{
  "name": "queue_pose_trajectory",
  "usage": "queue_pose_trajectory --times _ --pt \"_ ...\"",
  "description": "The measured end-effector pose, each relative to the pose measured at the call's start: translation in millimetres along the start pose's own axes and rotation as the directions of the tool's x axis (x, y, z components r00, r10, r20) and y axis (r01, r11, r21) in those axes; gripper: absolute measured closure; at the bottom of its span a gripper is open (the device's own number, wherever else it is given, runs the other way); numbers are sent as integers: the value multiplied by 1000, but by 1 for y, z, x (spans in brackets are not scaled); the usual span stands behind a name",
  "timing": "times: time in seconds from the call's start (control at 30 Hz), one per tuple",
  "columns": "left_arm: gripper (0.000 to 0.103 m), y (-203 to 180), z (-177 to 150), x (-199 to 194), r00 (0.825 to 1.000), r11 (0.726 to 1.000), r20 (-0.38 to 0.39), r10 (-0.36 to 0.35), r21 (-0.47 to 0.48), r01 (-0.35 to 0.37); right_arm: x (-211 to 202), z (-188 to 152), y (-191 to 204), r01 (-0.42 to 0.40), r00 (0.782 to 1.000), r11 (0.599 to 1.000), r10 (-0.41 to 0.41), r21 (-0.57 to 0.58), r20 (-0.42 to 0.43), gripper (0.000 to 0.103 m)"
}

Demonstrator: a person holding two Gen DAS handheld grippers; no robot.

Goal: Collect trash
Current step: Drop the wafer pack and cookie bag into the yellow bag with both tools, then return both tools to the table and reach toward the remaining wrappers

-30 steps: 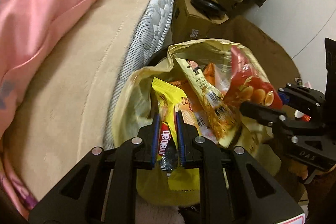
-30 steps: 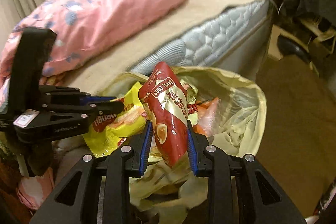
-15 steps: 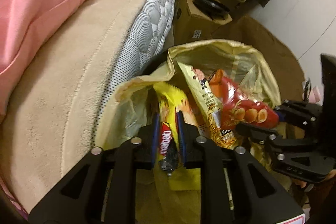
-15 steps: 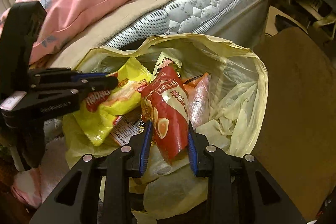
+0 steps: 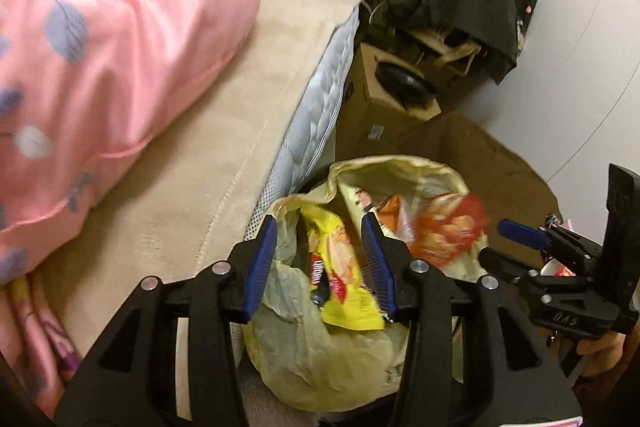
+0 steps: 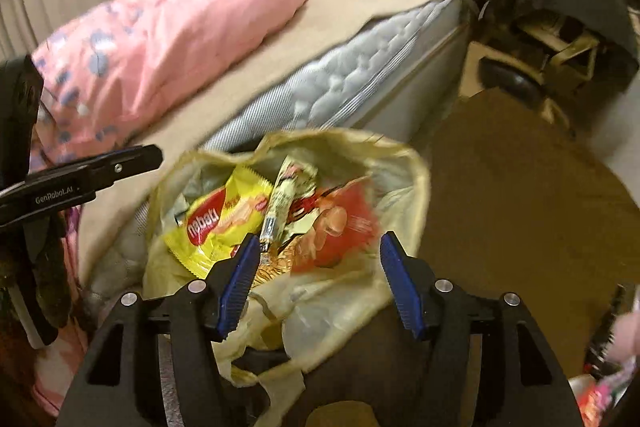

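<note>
Yellow plastic trash bag [image 6: 400, 163] beside the bed [image 6: 360, 87] holds your yellow wrapper [image 6: 224, 219] and red snack packet [image 6: 340, 227]. Your left gripper [image 5: 320, 259] and right gripper [image 6: 316, 279] both hover above it, jaws spread, pinching nothing.

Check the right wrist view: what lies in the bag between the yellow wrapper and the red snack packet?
A narrow pale snack packet stands between the yellow wrapper and the red snack packet, all inside the trash bag; the right wrist view shows it.

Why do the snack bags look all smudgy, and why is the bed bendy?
Left wrist view: the red snack bag is smeared by motion blur; the pink blanket is soft too. Right wrist view: the trash bag rim streaks. Both fisheye lenses curve the mattress edge.
</note>
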State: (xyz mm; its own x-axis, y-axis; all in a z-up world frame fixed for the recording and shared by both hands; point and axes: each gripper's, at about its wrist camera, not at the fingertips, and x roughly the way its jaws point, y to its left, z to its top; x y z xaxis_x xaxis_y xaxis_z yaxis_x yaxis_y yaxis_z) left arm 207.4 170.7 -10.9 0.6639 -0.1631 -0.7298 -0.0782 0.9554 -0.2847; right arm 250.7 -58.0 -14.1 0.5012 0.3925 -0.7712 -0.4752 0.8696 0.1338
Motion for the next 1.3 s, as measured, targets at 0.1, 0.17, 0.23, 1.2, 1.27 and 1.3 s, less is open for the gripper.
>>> queue_pose_trajectory --times 0.1,0.17,0.23,1.2,1.27,1.3 --pt "61 -15 -1 -17 1000 1000 30 -1 17 0 -29 -7 -13 12 999 1000 -14 29 46 45" --pt "61 -27 -4 -25 999 1000 43 -3 23 2 -50 -15 -25 36 996 998 -39 48 74 45" --pt "61 -40 -9 -30 999 1000 44 -17 24 16 -71 -28 -38 65 993 995 -71 71 96 45" --pt "55 -278 -126 22 951 889 -198 -239 349 296 -189 -206 -187 341 919 886 -385 314 87 37" --pt "55 -280 -130 27 950 888 -206 -234 352 295 -195 -212 -190 383 900 865 -428 323 79 37" --pt "55 -280 -130 29 951 891 -205 -231 348 291 -197 -214 -193 393 895 859 -439 327 76 37"
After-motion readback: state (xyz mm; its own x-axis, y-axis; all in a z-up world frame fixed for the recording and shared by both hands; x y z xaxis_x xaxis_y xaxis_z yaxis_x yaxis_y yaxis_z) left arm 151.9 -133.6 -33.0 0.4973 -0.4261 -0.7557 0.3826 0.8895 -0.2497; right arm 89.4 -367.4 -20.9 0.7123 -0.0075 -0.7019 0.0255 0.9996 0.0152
